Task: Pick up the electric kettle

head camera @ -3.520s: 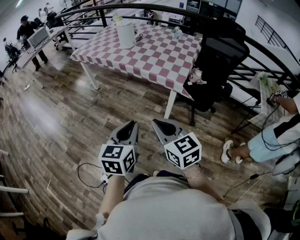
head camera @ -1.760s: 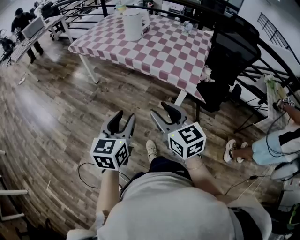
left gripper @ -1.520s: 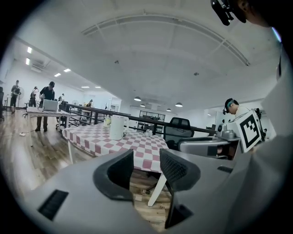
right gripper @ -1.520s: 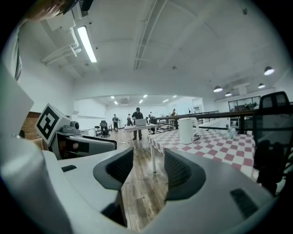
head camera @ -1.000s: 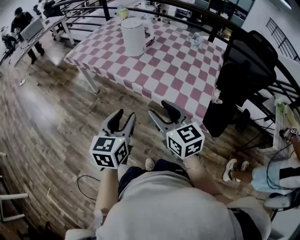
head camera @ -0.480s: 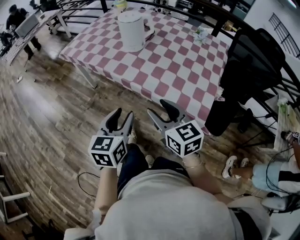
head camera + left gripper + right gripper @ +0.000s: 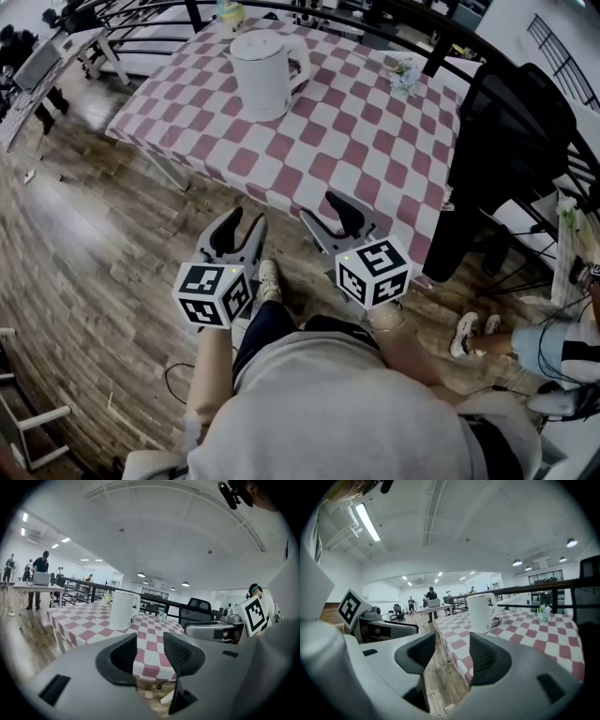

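Observation:
A white electric kettle stands upright on the far left part of a table with a red and white checked cloth. It also shows in the left gripper view and the right gripper view. My left gripper is held over the floor, just short of the table's near edge. It is open and nothing lies between its pads. My right gripper hangs beside it at the table's edge, also open and empty. Both point towards the table, well short of the kettle.
A black office chair stands at the table's right end. A small clear item and a cup sit on the far side of the table. A dark railing runs behind it. A seated person's legs are at right.
The table and the kettle have come closer and sit lower in the head view. Both grippers, side by side and unchanged in opening, now reach the table's near edge.

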A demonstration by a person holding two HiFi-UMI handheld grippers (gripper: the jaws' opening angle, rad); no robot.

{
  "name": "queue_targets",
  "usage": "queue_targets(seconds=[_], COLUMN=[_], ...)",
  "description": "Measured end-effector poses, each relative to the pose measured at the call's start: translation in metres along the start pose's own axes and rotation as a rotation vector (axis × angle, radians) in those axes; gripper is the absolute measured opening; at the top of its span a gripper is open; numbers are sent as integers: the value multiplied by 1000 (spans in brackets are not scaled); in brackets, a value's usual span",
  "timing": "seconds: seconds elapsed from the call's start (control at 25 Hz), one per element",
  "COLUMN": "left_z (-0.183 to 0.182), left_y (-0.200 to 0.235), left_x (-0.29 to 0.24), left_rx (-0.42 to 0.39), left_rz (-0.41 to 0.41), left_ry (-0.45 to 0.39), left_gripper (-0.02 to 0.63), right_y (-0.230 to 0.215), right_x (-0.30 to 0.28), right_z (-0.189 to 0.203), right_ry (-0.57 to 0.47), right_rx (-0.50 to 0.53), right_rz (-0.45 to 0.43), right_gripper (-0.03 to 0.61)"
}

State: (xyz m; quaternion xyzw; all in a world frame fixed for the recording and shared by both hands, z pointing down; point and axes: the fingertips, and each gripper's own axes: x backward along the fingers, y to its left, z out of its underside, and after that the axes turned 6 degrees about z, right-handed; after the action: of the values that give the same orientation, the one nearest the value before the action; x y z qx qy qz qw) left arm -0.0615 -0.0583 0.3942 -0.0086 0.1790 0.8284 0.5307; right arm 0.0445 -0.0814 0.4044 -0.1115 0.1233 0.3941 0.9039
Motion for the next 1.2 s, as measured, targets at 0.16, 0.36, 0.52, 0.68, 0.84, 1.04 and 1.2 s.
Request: queue_targets(seconds=[0.16,0.36,0.52,0.68,0.84,1.04,1.2], left_z=[-23,-49,-63,-75,-76,-63,-48], left_y=[39,90,123,146,163,170,173], left_x=[-19,-44,-67,-88,-98,-109,-121], left_rx=[-11,-27,-49,-50,-33,11,44], left_rz=[11,31,65,101,111,142,162], left_ry=[4,6,20,22,-3,16,51], left_gripper=[175,175,175,175,173,175,174], right_y=[-6,-19,-26,-35,-39,-50,-57], right_x=[-39,-89,-125,-151,-166,-170,-175], right_z=[-22,-49,-60,-68,-64,-54,-51], right_ry=[-15,-39,-52,-48,-25,18,67], right_rx=[-11,-19,-33,-40,-39,-47,-20], right_rz=[17,59,90,127,151,186,194], right_gripper=[206,196,195,195,195,195,195])
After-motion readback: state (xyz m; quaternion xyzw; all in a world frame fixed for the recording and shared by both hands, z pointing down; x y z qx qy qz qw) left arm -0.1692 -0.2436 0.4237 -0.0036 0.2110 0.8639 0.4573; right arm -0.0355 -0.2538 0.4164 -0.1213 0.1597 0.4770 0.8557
